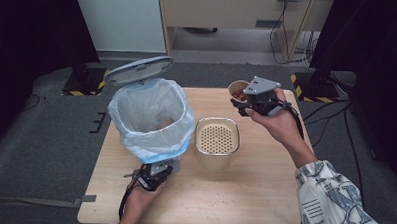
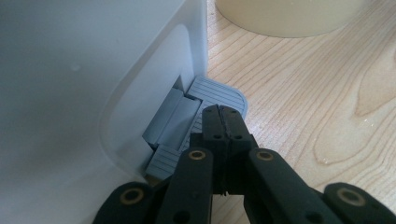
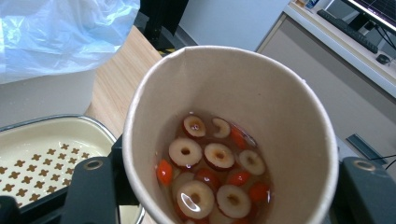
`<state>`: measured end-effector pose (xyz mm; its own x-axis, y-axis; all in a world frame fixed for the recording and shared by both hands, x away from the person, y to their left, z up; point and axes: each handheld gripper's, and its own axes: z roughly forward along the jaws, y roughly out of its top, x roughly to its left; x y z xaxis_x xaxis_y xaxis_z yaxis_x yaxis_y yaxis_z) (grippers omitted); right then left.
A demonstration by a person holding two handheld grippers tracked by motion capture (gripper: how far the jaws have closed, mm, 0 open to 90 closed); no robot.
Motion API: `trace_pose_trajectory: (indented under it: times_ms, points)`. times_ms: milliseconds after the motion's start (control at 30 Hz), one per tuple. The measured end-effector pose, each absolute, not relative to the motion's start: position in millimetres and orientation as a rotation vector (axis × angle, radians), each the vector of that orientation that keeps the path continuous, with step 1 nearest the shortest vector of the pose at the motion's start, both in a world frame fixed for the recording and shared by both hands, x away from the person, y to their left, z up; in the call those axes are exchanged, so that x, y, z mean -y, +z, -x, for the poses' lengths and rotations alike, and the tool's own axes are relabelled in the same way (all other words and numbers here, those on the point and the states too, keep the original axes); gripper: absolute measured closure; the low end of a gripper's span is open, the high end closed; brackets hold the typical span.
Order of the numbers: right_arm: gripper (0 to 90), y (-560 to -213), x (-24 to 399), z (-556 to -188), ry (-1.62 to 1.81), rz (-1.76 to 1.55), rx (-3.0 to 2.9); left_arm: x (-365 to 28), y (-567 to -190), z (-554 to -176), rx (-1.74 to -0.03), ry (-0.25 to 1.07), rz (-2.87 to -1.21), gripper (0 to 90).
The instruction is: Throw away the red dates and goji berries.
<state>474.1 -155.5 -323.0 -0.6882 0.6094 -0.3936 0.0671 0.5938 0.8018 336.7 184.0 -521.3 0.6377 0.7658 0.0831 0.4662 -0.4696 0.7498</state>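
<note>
Right gripper (image 1: 244, 104): upper right of the high view, jaws clamped on either side of a paper cup (image 1: 238, 91) held above the far edge of the table (image 1: 264, 189). The right gripper view looks down into the paper cup (image 3: 233, 135) at centre frame and shows what the high view cannot: a little clear liquid with pale ring-shaped fruit slices (image 3: 201, 172) and small red berries (image 3: 164, 171) at the bottom. Its black jaws stand at the lower left and lower right corners, against the cup wall.

Left gripper (image 1: 157, 171): lower centre-left of the high view, at the foot of the bin. In the left gripper view the jaws are fully closed with nothing between them, tips (image 2: 224, 122) resting on the grey ribbed pedal (image 2: 219, 93) that juts from the bin's white base (image 2: 70, 93). The high view hides this pedal contact.

Pedal bin (image 1: 151, 118): left of centre in the high view, lined with a pale blue bag (image 1: 150, 145), lid (image 1: 138, 70) raised behind it.

Cream container with perforated strainer insert (image 1: 216, 137): centre of the high view, just beside the bin; seen again at lower left of the right gripper view (image 3: 42, 158).
</note>
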Motion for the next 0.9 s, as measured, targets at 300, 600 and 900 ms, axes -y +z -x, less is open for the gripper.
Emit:
trace_pose_trajectory:
  times_ms: [300,600,900]
  points:
    - [35.1,-323.7,151.8,-471.9,1.045,-0.519,-2.16,-184.0,-521.2,-336.6,-0.96,0.54,-2.144,89.2]
    - [35.0,-326.7,147.1,-470.4,1.038,-0.491,-2.164,-183.9,-521.1,-336.4,-0.964,0.541,-2.143,89.2]
    - [34.9,-326.7,137.6,-465.3,0.971,-0.413,-2.158,-184.8,-521.0,-337.6,-0.943,0.539,-2.152,89.2]
